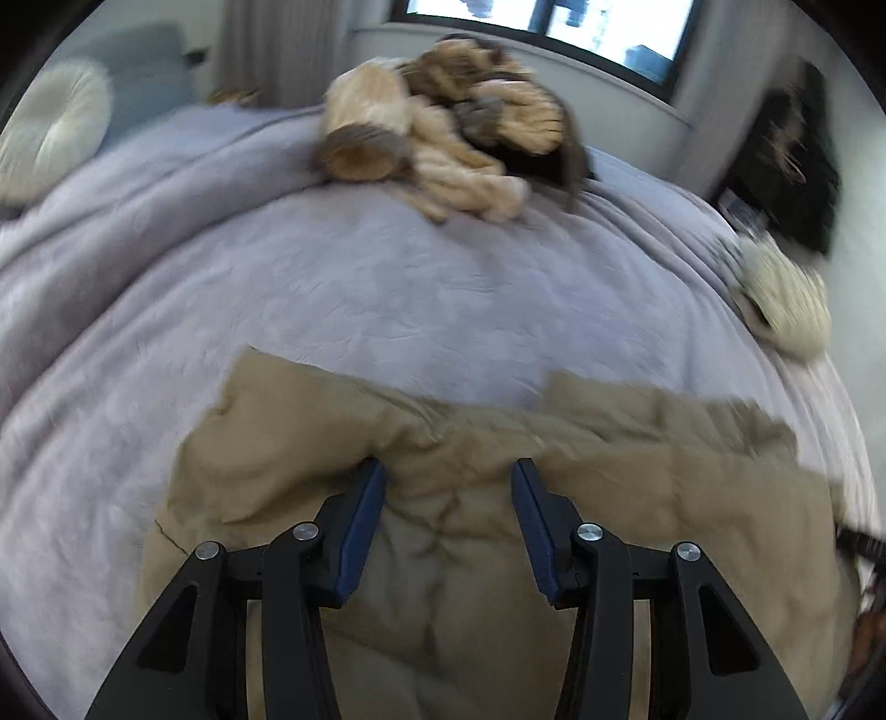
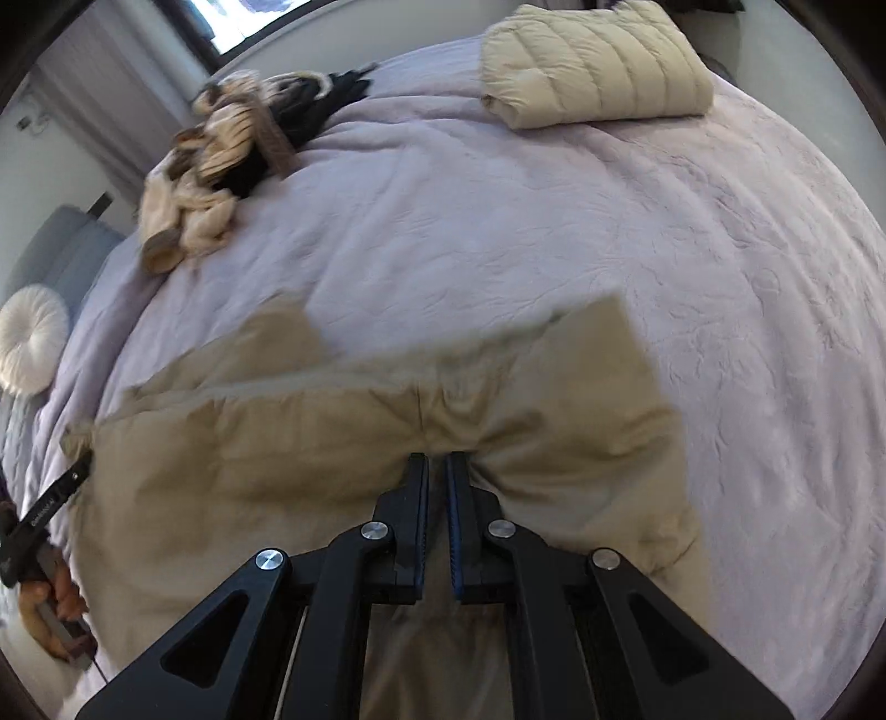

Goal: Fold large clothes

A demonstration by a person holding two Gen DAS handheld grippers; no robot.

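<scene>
Lilac bedding [image 1: 343, 288] covers a wide bed that fills most of both wrist views, with a window [image 1: 548, 22] and pale curtains behind its far edge. On the near part of the bed lies the tan garment [image 2: 310, 443], large, creased and spread flat, its far edge showing two squared flaps with bare bedding between them. In the left wrist view the left gripper [image 1: 448, 471] points down over this garment with its blue-padded jaws standing apart; nothing is pinched between them, and the cloth shows in the gap below. In the right wrist view the right gripper [image 2: 437, 459] has its jaws drawn almost together at a puckered spot in the tan cloth; whether a fold is actually caught between the pads cannot be told. At the far side of the bed a heap of cream and brown clothes [image 1: 443, 127] lies unfolded, blurred in both views. A folded cream puffer jacket [image 2: 598, 61] rests at the far right corner, well apart from the tan garment. A round white cushion [image 2: 33, 343] sits at the left by a grey headboard [image 2: 61, 249]. At the left edge of the right wrist view, a hand [image 2: 50, 615] holds the other gripper's handle.
</scene>
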